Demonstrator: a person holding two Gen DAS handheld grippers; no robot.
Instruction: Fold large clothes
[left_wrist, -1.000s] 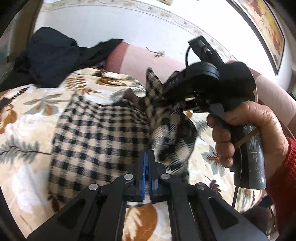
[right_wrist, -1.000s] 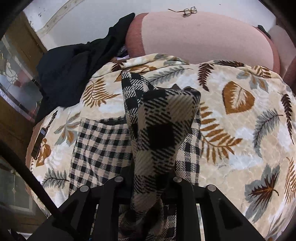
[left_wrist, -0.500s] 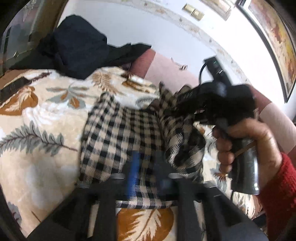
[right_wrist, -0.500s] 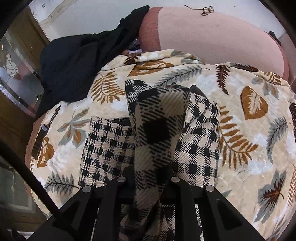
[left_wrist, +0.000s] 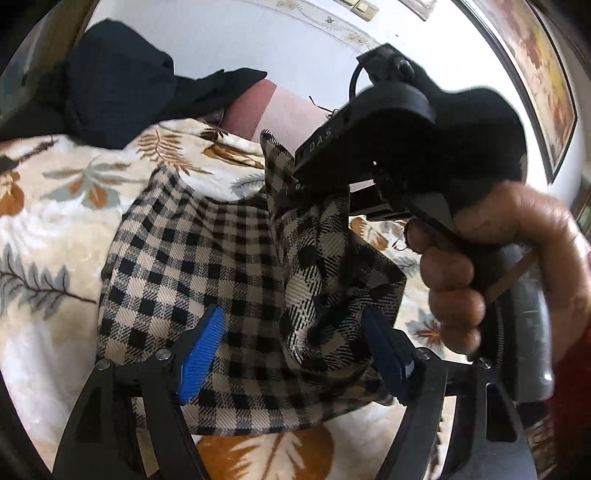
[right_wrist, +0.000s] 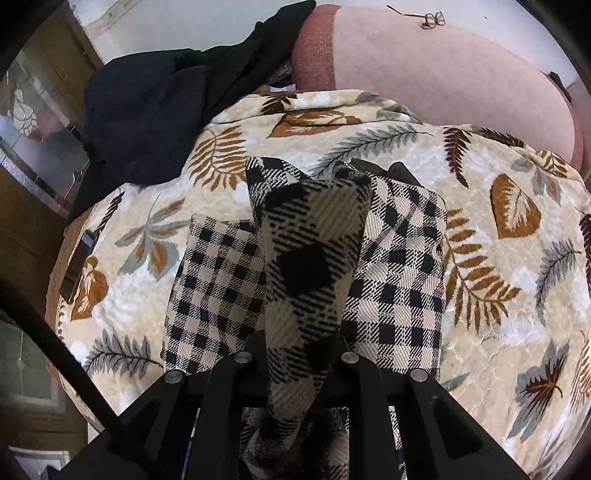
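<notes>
A: Left tongs (left_wrist: 295, 350) first: their jaws are opening, the blue pads (left_wrist: 201, 354) spread apart over the checked garment (left_wrist: 177, 266). Cloth lies under and between them, but the pads press on nothing.

B: And the right tongs (right_wrist: 295, 354)?

A: Narrow, pinched on a raised fold of the same black-and-beige checked garment. In the right wrist view that fold rises straight up out of the jaws and hides the fingertips. In the left wrist view the right tongs' body points down into the cloth, with a hand (left_wrist: 491, 266) in a red sleeve (left_wrist: 569, 398) gripping the handle.

B: Any writing anywhere?

A: White letters on the side of the right tongs' black housing, reading "DAS" (left_wrist: 320, 142). Nothing more of it can be made out.

B: Where is the garment itself?

A: Partly folded, flat on a cream blanket (right_wrist: 498, 325) printed with brown and grey leaves and ferns, apart from the lifted fold. The blanket covers a pink sofa (right_wrist: 443, 74).

B: What else is around?

A: A heap of dark clothing (right_wrist: 147, 110) lies at the blanket's far left, draped against the sofa back. A pair of glasses (right_wrist: 432, 20) rests on top of the sofa back. A framed picture (left_wrist: 535, 74) hangs on the white wall at the right, in the left wrist view; no lettering on it can be read.
</notes>
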